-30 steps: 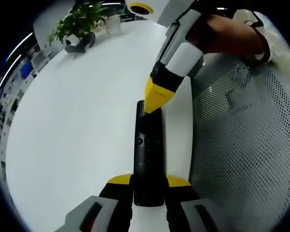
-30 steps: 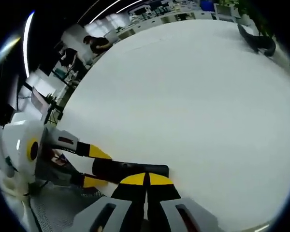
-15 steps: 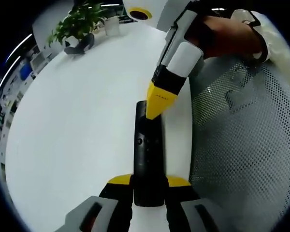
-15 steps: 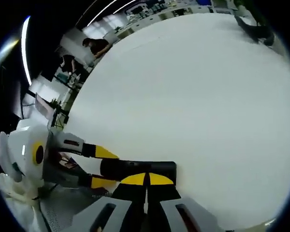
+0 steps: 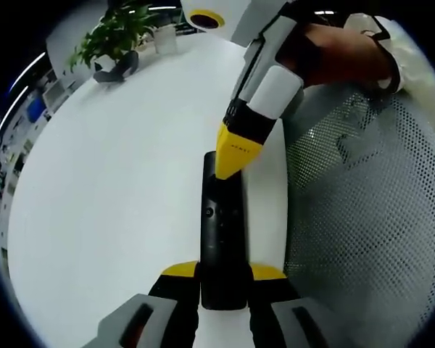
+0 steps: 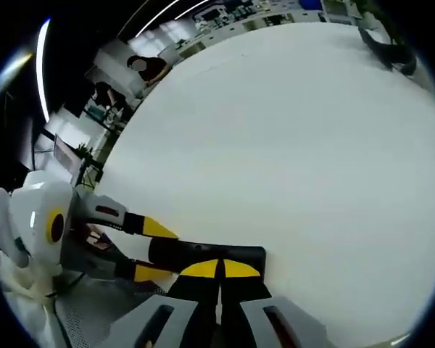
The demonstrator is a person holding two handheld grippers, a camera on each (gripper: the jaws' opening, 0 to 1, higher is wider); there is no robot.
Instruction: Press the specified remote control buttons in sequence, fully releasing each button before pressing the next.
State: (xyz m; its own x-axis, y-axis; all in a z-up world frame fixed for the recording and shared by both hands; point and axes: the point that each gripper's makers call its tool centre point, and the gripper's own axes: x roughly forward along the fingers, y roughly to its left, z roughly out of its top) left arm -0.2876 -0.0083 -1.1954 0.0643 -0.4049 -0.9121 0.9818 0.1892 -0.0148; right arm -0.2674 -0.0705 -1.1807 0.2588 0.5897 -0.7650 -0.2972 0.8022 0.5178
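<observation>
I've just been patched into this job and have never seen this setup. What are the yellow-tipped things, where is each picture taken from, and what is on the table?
There is no robot arm here. A person holds a two-jaw gripper in each hand, and a fisheye camera rides on each one, looking forward along its jaws.

In the left gripper view, the left gripper rises from the bottom, its yellow-tipped jaws shut on the near end of a black remote control, which lies lengthwise on the white table. The right gripper comes down from the upper right, jaws together, its tip at the remote's far end, as if to press a button; actual contact is hard to judge.

The right gripper view shows the same scene from the other hand.

Beyond the table's edge is a mesh chair back. At the table's far end stand a potted plant and a dark object.
</observation>
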